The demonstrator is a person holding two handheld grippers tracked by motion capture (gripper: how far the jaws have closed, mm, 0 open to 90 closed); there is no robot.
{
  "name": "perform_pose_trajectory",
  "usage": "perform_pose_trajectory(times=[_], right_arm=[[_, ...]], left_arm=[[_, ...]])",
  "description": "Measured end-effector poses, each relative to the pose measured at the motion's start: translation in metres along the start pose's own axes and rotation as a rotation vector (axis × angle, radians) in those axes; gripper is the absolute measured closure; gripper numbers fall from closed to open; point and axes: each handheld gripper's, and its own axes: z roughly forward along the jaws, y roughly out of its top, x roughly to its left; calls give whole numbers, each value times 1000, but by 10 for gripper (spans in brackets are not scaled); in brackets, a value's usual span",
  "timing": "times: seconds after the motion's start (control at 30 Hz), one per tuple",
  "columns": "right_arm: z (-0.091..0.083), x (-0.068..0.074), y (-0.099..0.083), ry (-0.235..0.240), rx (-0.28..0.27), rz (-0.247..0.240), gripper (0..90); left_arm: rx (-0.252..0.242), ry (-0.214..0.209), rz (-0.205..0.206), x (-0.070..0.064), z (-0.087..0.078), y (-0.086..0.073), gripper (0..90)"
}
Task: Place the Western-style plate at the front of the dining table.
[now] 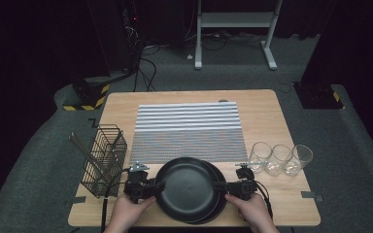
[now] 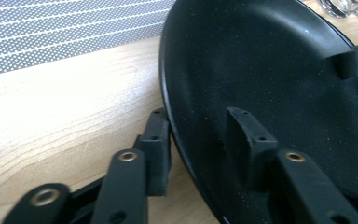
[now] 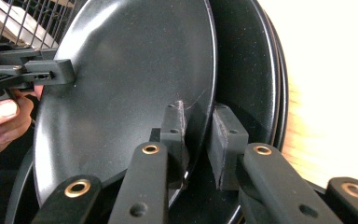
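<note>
Two plates [image 1: 213, 206] lie mostly hidden under the top plate [image 1: 187, 187].

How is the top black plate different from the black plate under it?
The top plate is gripped on both rims, by the left gripper and the right gripper; the lower plate is held by neither. The top plate shows its whole face; the lower plate peeks out at the right only. Both are round, black and glossy.

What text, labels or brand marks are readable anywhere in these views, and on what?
None. The top black plate and the plates under it are plain, as are the left gripper, right gripper, striped placemat, wire basket and three glasses. The yellow-black hazard stripes carry no lettering.
</note>
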Motion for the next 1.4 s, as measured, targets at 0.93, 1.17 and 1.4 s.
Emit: perform_pose_trajectory(times=[0.93, 1.17, 1.4], right_arm=[[2, -9, 0, 83, -38, 99, 766], [2, -13, -1, 125, -44, 119, 766], [2, -12, -1, 120, -65, 118, 754]], left_arm=[[-38, -27, -6, -3, -4, 0, 637], [-63, -47, -18, 0, -7, 1, 677], [-74, -57, -11, -2, -9, 0, 704]])
